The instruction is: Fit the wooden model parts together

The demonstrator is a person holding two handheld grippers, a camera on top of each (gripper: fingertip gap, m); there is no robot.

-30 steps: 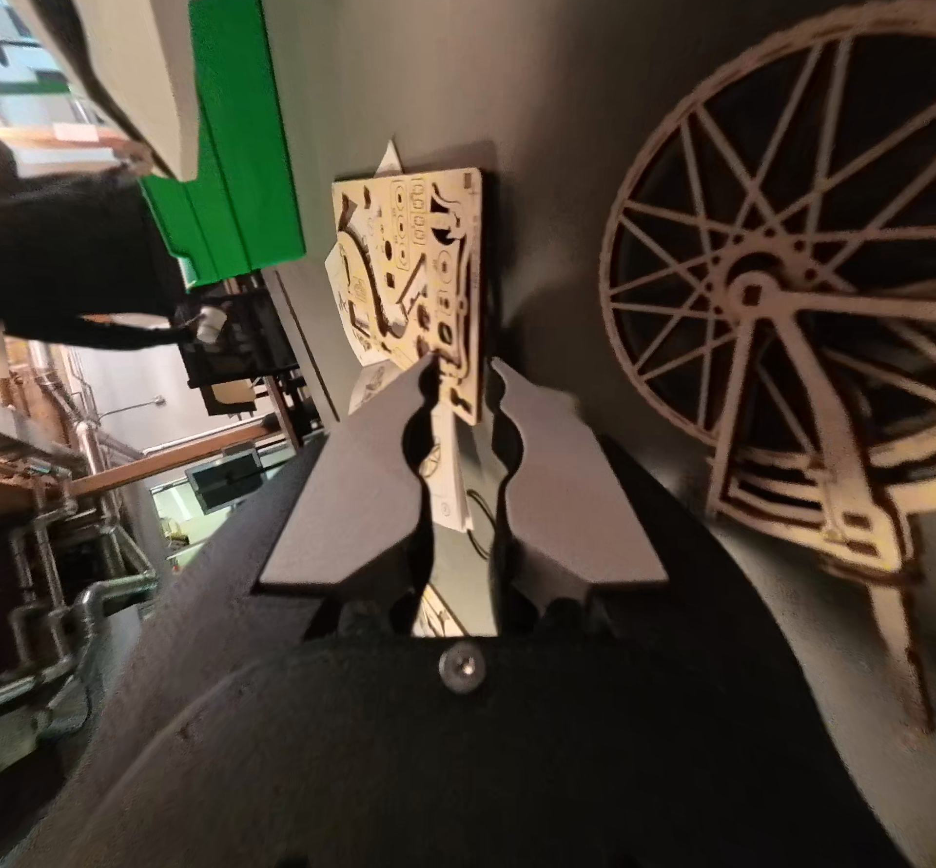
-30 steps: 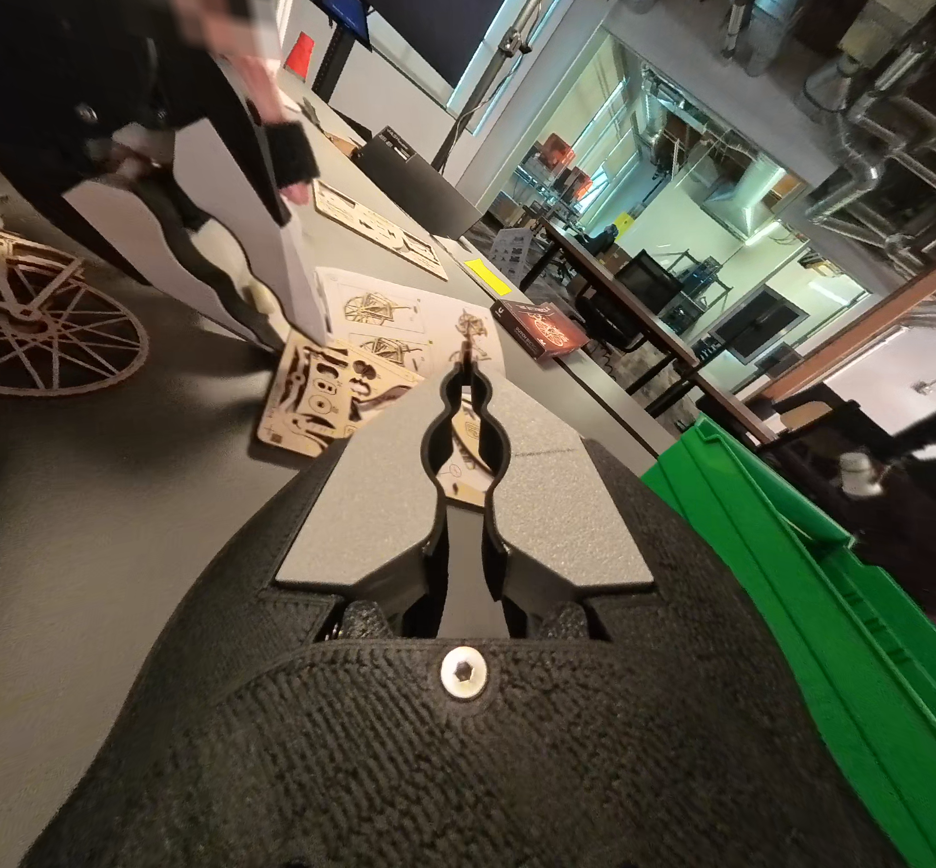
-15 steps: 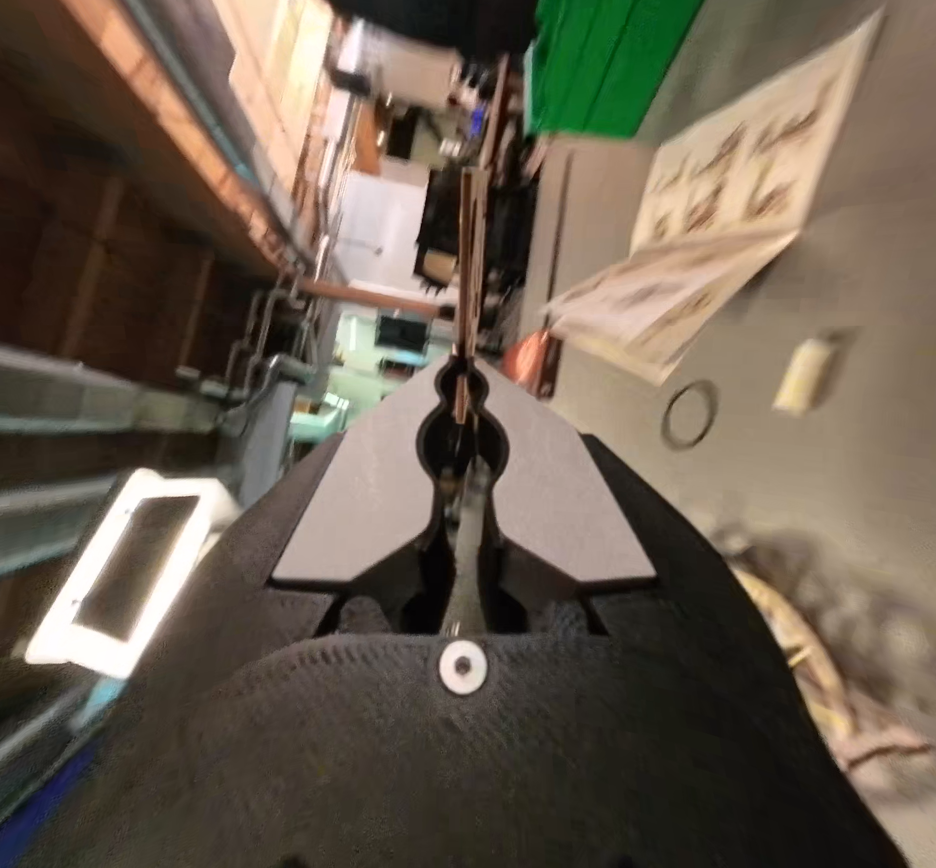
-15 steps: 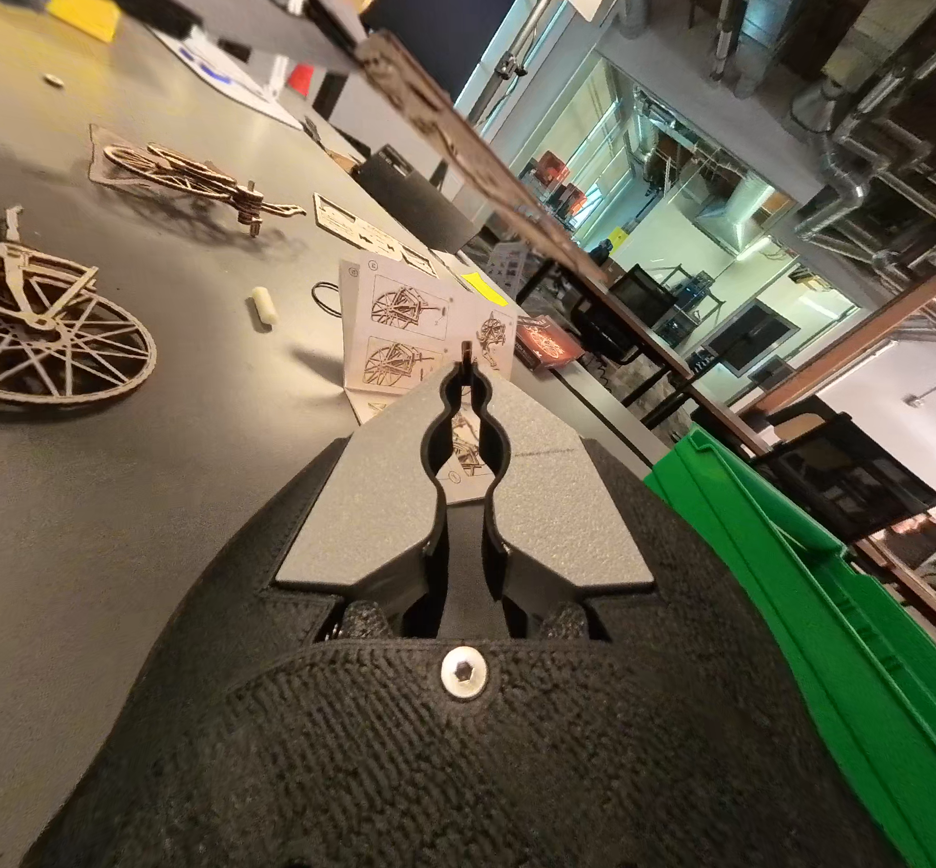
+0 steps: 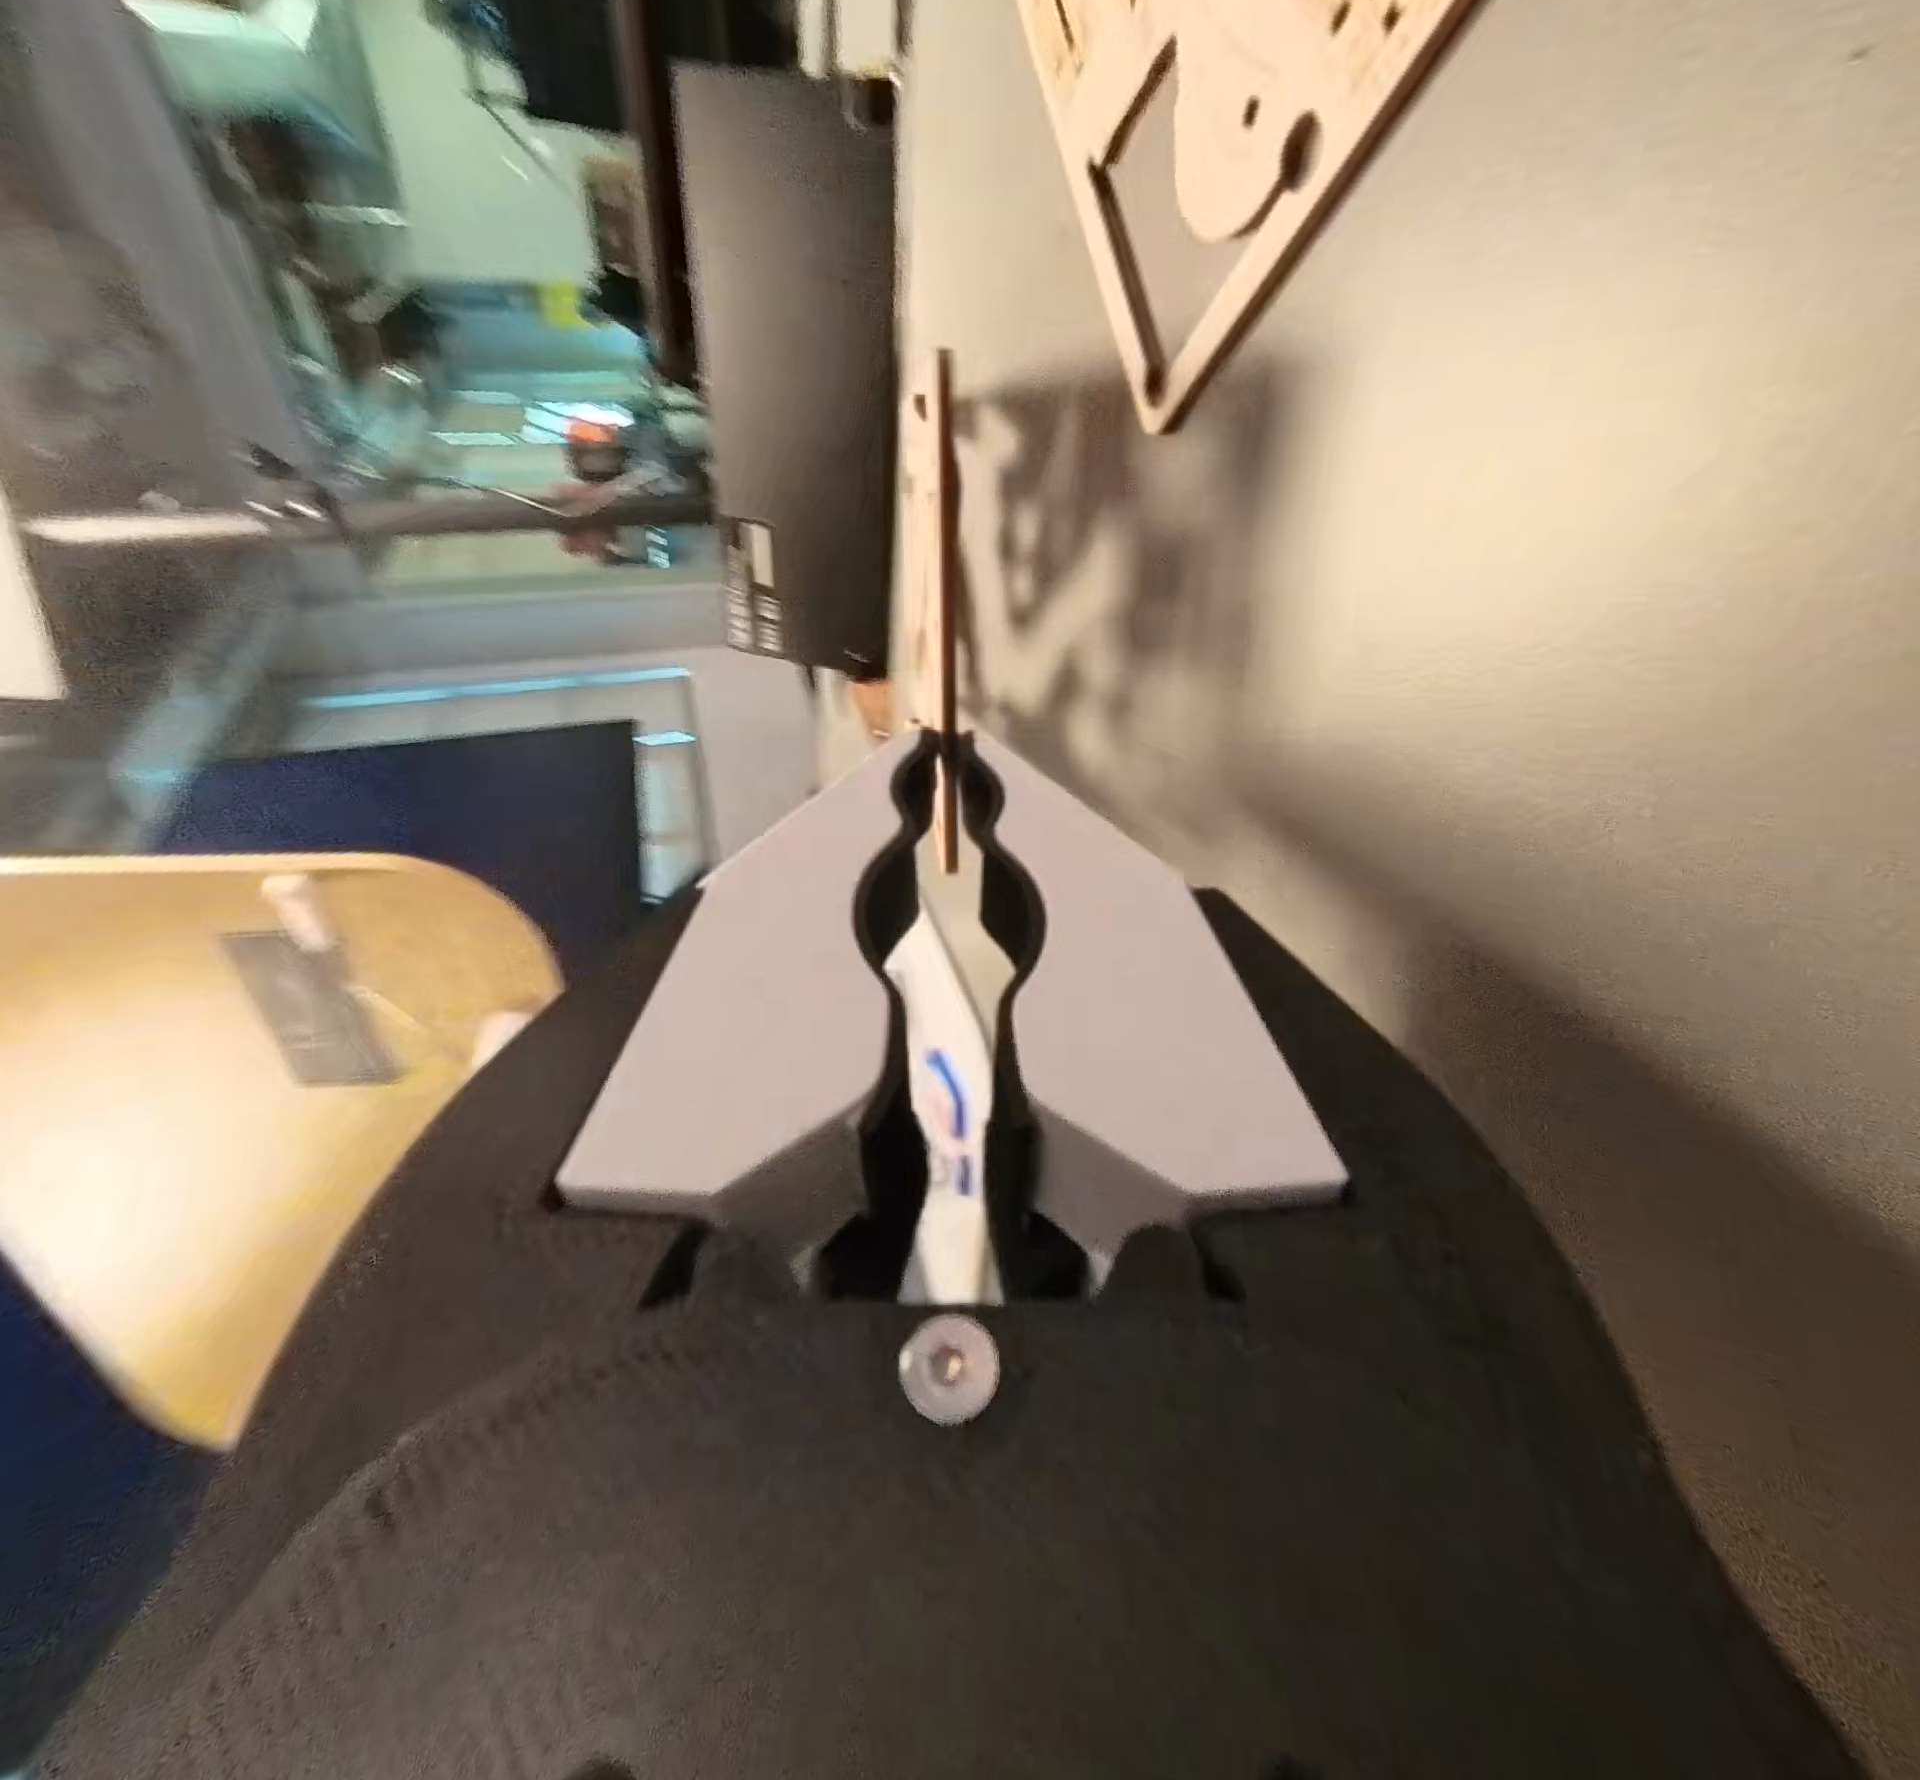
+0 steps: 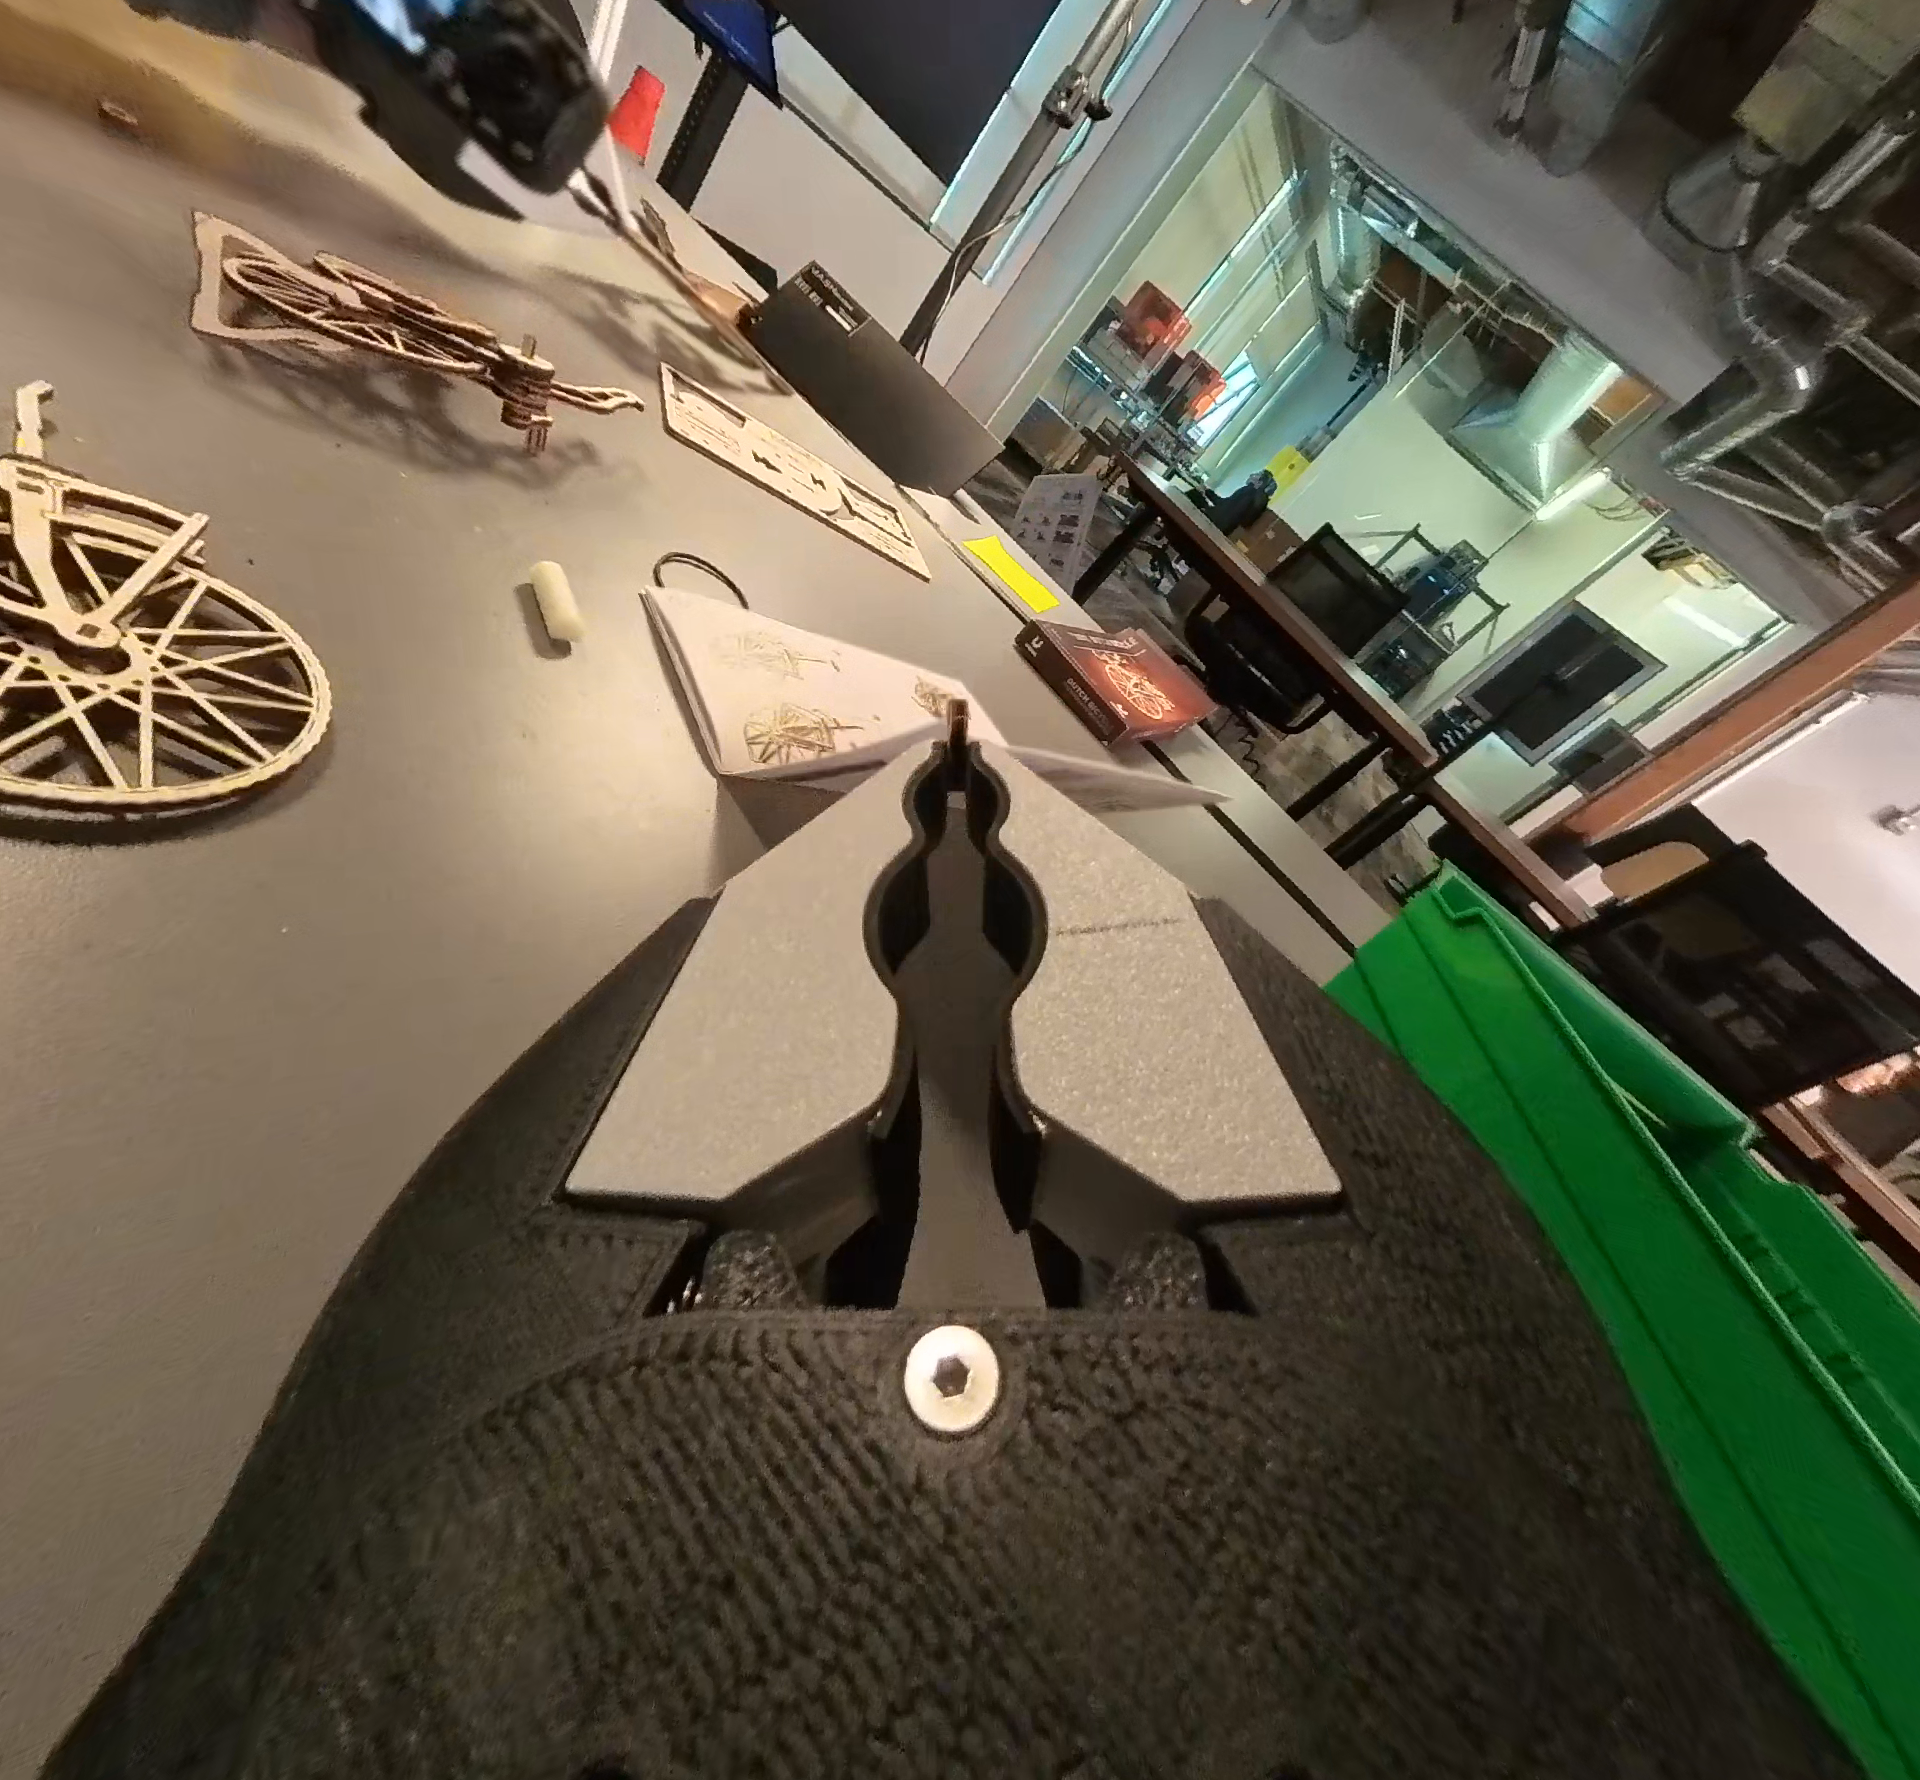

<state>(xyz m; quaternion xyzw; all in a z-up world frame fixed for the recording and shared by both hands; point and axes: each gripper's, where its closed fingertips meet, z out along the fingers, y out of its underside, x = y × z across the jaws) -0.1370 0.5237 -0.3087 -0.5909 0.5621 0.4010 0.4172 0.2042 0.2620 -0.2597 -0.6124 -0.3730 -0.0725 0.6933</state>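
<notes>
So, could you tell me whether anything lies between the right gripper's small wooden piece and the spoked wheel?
Nothing visible does. The right gripper pinches the small wooden piece, and the spoked wheel lies to its left across bare grey table. The booklet sits just ahead of the tips, seemingly off that line.

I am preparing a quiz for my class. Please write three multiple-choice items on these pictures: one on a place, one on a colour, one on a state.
1. In the right wrist view, where does the spoked wheel lie?
A. left of the booklet
B. on a chair
C. on top of the booklet

2. What colour is the bin?
A. red
B. green
C. blue

3. The left gripper is:
A. wide open
B. shut on a thin wooden sheet
C. shut on nothing

Key:
1 A: the wheel lies flat on the table, left of the booklet.
2 B: its wall is plainly green.
3 B: the jaws pinch the sheet, seen edge-on.
</notes>
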